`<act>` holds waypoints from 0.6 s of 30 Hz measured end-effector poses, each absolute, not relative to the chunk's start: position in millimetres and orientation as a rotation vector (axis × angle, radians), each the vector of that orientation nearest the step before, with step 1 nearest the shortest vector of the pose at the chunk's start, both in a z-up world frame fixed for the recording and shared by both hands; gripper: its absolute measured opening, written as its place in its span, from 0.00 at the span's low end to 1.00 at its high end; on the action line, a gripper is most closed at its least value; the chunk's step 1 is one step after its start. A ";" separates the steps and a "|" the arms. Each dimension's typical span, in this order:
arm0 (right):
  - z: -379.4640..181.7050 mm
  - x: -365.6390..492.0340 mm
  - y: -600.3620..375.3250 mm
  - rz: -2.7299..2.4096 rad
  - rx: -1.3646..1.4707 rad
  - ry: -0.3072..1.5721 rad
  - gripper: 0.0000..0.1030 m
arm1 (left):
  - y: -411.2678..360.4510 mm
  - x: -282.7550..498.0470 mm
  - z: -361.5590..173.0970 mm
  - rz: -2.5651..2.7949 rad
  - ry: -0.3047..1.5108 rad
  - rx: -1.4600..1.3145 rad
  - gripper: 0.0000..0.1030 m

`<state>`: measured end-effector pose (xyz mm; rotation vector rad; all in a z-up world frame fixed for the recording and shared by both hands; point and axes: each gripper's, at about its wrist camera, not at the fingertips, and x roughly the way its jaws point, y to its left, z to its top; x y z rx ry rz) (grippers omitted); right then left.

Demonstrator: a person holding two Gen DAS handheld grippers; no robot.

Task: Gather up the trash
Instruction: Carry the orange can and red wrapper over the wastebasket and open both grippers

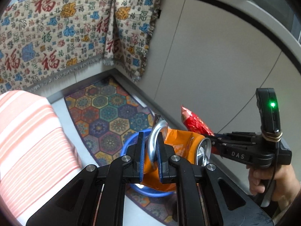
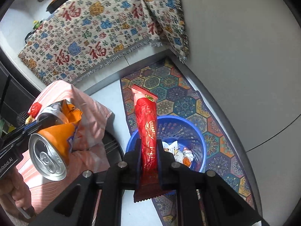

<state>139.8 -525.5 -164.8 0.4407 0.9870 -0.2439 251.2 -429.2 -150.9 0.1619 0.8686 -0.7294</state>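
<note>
My left gripper (image 1: 150, 143) is shut on a crushed orange drink can (image 1: 186, 146), clamping its bent silver end, and holds it above the blue basket (image 1: 129, 143). The can also shows at the left of the right wrist view (image 2: 52, 143). My right gripper (image 2: 149, 146) is shut on a long red snack wrapper (image 2: 147, 120) that points up and away over the blue basket (image 2: 197, 131). The wrapper's tip also shows in the left wrist view (image 1: 195, 122). Crumpled wrappers (image 2: 180, 152) lie in the basket.
The basket stands on a colourful hexagon-patterned rug (image 2: 184, 98) beside a grey wall (image 2: 244, 66). A pink striped cushion (image 1: 28, 141) is at the left. A patterned throw (image 2: 90, 37) covers the furniture behind.
</note>
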 end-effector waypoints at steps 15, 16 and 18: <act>-207.0 163.1 -553.9 -0.251 0.454 1.042 0.17 | -464.5 272.7 -202.6 -0.748 0.940 0.153 0.10; -207.7 164.0 -556.2 -0.255 0.461 1.035 0.20 | -468.7 274.5 -207.0 -0.751 0.951 0.153 0.14; -208.9 165.2 -561.2 -0.265 0.476 1.026 0.41 | -472.9 276.3 -212.0 -0.766 0.964 0.143 0.44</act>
